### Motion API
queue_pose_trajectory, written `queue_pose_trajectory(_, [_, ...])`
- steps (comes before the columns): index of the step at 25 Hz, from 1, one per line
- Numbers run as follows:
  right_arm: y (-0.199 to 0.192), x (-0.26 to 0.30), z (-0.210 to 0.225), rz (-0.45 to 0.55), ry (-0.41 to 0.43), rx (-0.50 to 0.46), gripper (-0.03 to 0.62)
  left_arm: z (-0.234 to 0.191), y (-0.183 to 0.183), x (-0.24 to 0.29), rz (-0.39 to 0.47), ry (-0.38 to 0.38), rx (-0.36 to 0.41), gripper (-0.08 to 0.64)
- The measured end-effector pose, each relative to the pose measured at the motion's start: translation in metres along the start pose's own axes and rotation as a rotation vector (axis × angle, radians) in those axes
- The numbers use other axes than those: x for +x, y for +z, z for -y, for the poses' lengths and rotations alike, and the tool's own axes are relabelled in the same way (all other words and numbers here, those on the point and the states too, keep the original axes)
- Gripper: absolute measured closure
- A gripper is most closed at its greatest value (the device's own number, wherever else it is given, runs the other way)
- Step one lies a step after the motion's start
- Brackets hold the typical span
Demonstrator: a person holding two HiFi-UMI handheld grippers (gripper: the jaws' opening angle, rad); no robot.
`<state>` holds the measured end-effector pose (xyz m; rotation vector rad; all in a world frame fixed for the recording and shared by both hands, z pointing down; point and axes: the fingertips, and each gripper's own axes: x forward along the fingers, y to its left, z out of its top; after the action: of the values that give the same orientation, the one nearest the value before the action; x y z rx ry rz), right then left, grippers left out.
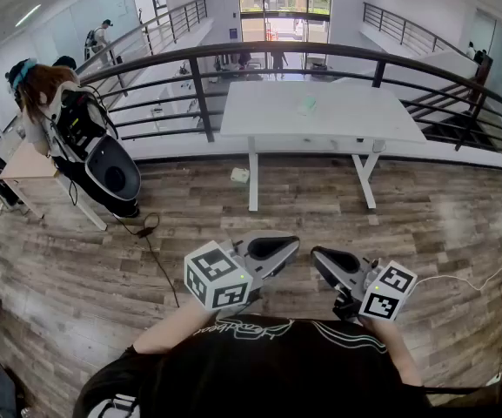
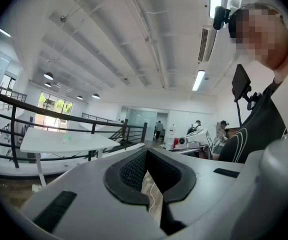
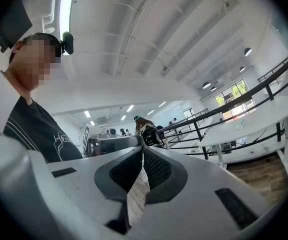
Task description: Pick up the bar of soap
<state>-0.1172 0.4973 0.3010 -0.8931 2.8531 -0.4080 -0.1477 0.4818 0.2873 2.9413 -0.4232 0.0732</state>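
1. near the person's chest, above the wood floor (image 1: 103, 277), the left gripper (image 1: 272, 249) and right gripper (image 1: 331, 264) were held level, side by side and slightly apart.
2. the left fingers (image 2: 129, 171) were pressed together at the tips, with nothing between them.
3. the right fingers (image 3: 158, 166) were likewise pressed together and empty.
4. the soap (image 1: 307, 105), a small pale green piece, lay near the middle of the white desk (image 1: 259, 116), well apart from both grippers.
5. a dark railing (image 1: 200, 90) curved behind the desk, and a small white object (image 1: 239, 175) lay on the floor by its left leg.
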Motion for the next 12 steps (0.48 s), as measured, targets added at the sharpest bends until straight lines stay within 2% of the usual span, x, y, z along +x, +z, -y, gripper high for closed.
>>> queue_pose_trajectory(5, [0.001, -0.012, -0.010, 0.019, -0.003, 0.004, 0.575, 0.014, -0.001, -0.002, -0.001, -0.004, -0.003, 0.552])
queue_pose_trajectory(10, [-0.013, -0.026, -0.004, 0.016, -0.068, 0.033, 0.575, 0.025, -0.012, -0.001, -0.012, -0.003, -0.020, 0.552])
queue_pose_trajectory(12, [-0.020, -0.029, -0.007, 0.018, -0.066, 0.051, 0.574, 0.028, -0.017, -0.002, -0.017, -0.002, -0.028, 0.552])
